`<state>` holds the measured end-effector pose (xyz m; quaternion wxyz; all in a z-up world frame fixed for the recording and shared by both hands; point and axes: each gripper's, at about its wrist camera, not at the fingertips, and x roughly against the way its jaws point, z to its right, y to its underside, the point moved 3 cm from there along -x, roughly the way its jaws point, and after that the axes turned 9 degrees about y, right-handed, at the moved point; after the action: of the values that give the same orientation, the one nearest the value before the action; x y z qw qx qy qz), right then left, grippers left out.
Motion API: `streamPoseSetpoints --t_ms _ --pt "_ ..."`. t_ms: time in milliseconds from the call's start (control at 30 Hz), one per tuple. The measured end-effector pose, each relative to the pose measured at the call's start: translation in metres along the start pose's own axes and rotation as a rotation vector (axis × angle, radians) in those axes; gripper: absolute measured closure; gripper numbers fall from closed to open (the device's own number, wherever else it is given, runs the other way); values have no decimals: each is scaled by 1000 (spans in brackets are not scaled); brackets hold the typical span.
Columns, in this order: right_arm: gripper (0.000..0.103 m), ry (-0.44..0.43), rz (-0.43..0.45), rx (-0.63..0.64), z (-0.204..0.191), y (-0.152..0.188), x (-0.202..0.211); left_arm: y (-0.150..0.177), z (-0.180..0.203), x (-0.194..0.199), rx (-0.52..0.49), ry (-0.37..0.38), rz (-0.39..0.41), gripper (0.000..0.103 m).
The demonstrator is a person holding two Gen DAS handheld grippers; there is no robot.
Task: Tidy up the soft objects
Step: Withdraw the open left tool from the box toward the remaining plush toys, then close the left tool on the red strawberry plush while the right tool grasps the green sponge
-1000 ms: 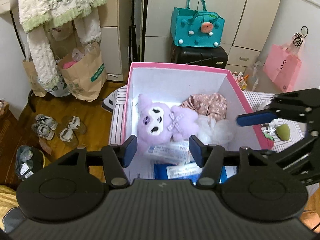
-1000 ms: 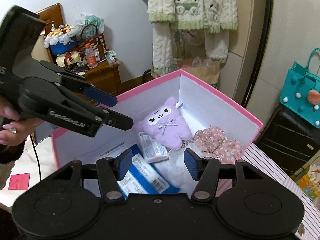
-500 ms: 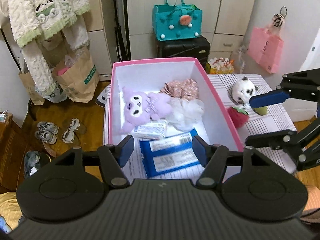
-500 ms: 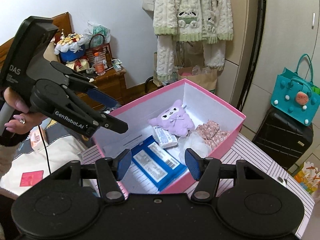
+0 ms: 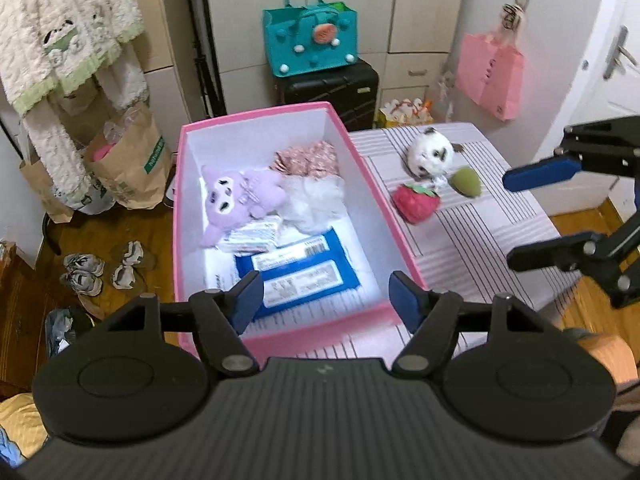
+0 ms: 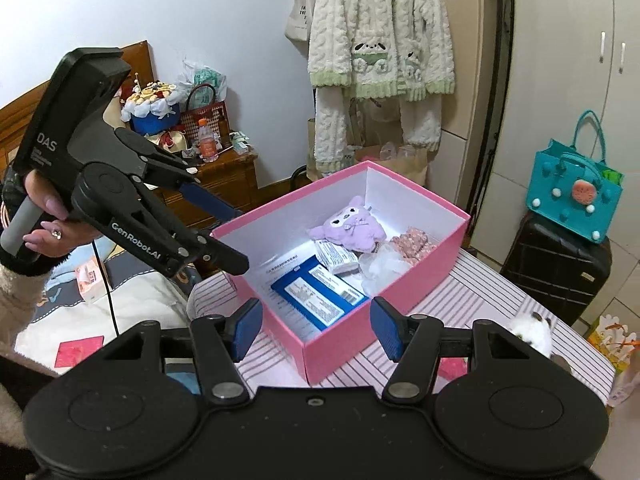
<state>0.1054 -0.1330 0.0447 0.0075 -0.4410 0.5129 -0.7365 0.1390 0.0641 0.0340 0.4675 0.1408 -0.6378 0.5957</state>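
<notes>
A pink box [image 5: 356, 148] [image 6: 436, 276] stands on a striped table and holds a purple plush [image 5: 240, 196] [image 6: 352, 228], a floral cloth [image 5: 308, 158], a white puff [image 5: 316, 200], a tissue pack [image 5: 252, 236] and a blue wipes pack [image 5: 296, 276] [image 6: 320, 292]. On the table right of the box lie a white plush [image 5: 430, 154] [image 6: 532, 334], a red strawberry plush [image 5: 416, 204] and a green plush [image 5: 466, 182]. My left gripper [image 5: 326, 300] [image 6: 224, 236] is open and empty above the box's near edge. My right gripper [image 6: 316, 326] [image 5: 536, 216] is open and empty beside the box.
The striped table [image 5: 480, 240] has a front edge near me. A black suitcase [image 5: 332, 88] with a teal bag [image 5: 308, 40] stands behind it. Paper bags [image 5: 128, 160] and shoes [image 5: 84, 272] sit on the wooden floor at left. A bed [image 6: 100, 304] lies left.
Both grippers have pulled back and up from the box, so the whole box and the plush toys on the table beside it now show. Both stay open.
</notes>
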Motion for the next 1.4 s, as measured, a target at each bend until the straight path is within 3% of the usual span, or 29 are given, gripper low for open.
streamPoseSetpoints --t_ms 400,733,1100,1233,1400 --pt "35 24 -38 -16 0 53 19 27 42 -1 -80 11 -50 31" --pt "34 28 -33 -52 16 92 26 35 73 -30 -108 65 -110 30" --pt "33 101 -27 -152 70 134 0 12 113 -94 -106 195 -106 30" --pt "33 88 -40 -143 87 149 -14 1 118 -117 -94 179 -98 30" --pt "33 108 22 -209 110 160 -27 -8 123 -140 -81 142 -63 30"
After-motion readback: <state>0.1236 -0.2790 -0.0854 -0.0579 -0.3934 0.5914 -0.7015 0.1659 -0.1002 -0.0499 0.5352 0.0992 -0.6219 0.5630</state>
